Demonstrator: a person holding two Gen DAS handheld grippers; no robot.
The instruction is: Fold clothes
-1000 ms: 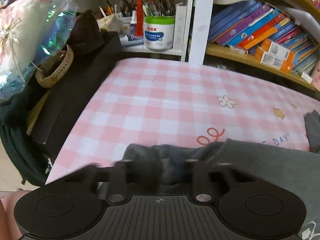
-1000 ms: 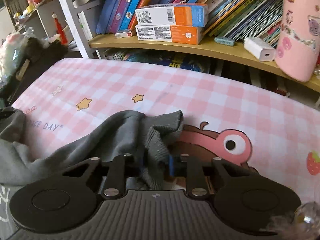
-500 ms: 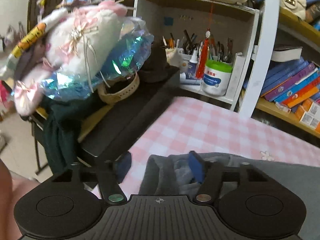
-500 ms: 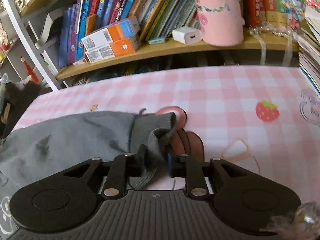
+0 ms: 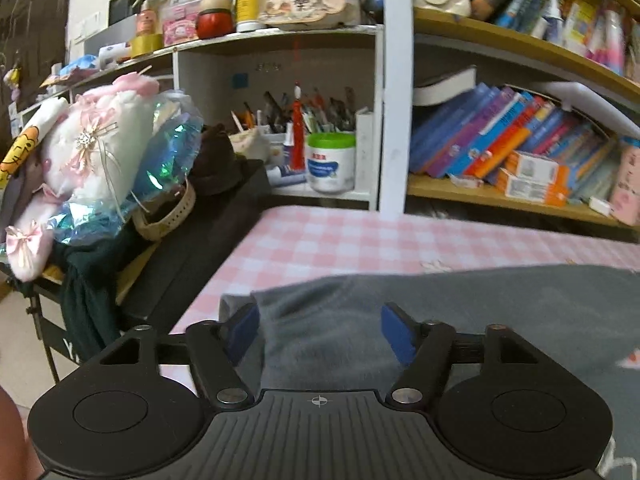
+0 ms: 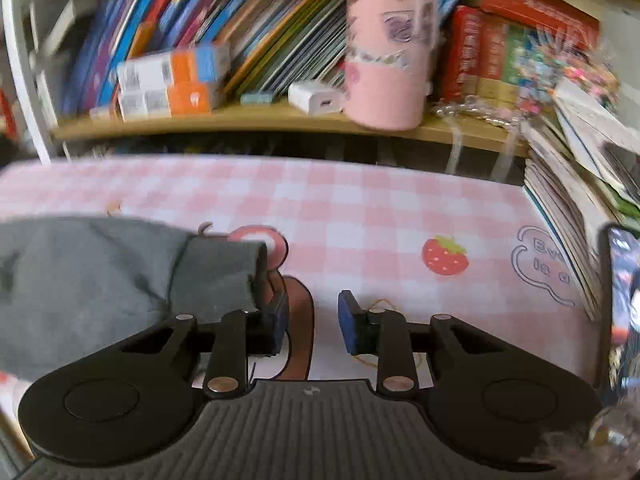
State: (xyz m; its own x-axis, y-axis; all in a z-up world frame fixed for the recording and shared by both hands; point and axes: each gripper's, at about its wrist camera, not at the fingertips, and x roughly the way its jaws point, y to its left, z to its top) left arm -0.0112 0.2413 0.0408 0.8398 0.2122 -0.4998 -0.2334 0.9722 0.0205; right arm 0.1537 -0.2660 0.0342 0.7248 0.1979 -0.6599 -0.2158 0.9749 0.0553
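**Both claws spread apart over a grey garment on the checked tabletop**

A grey garment is laid flat on the pink-and-white checked tabletop, reaching towards the tabletop's left edge, where one end of the cloth is seen folded over. The left claw is held wide open above that end; its blue pads are set well apart and nothing is gripped between them, though the cloth is seen beneath the gap.

In the right wrist view, the other end of the garment is spread on the tabletop, with a ribbed cuff lying just beside the left pad of the right claw. That claw is also parted, and only the printed tabletop is seen between its pads. Whether the cuff touches the pad cannot be told.

Behind the tabletop's far edge, a shelf is loaded with books, boxes and a pink cup.
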